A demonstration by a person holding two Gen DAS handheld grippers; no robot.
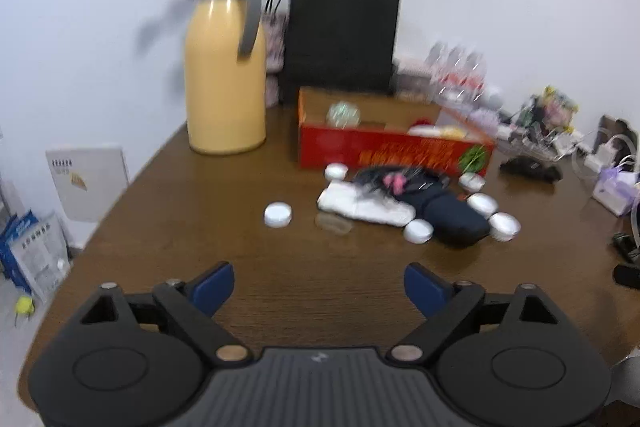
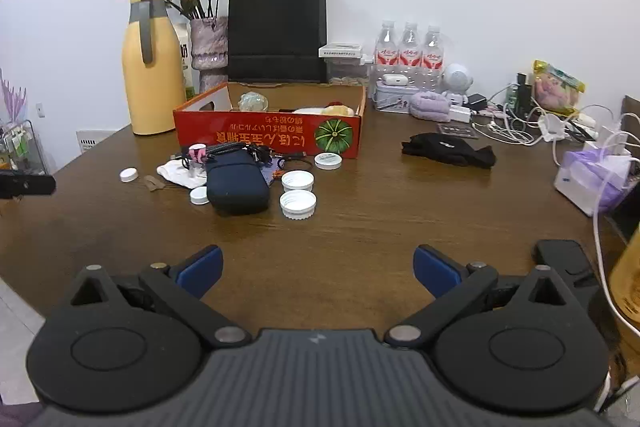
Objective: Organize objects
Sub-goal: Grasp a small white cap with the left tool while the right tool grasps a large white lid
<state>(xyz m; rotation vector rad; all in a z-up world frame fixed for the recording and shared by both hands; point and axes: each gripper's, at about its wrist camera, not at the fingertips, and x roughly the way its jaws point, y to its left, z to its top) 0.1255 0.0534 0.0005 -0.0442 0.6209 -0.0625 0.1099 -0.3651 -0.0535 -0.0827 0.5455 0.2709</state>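
Observation:
A red cardboard box [image 2: 224, 139] [image 1: 380, 151] stands open on the brown table, with a few items inside. In front of it lies a pile: a dark navy pouch [image 2: 236, 185] [image 1: 452, 217], a white cloth [image 2: 178, 175] [image 1: 360, 205], black cables with a pink piece [image 2: 198, 151], and several white lids [image 2: 298, 205] [image 1: 278, 215]. My left gripper [image 1: 318, 287] hovers over bare table short of the pile, jaws wide apart, nothing between them. My right gripper [image 2: 316, 269] is also open and empty, well short of the lids.
A yellow thermos jug [image 2: 150, 67] [image 1: 226, 75], a flower vase [image 2: 208, 43] and a black paper bag [image 2: 276, 31] [image 1: 340, 39] stand behind the box. Water bottles [image 2: 410, 47], a black glove [image 2: 446, 149], cables and a tissue pack [image 2: 592, 179] crowd the right side.

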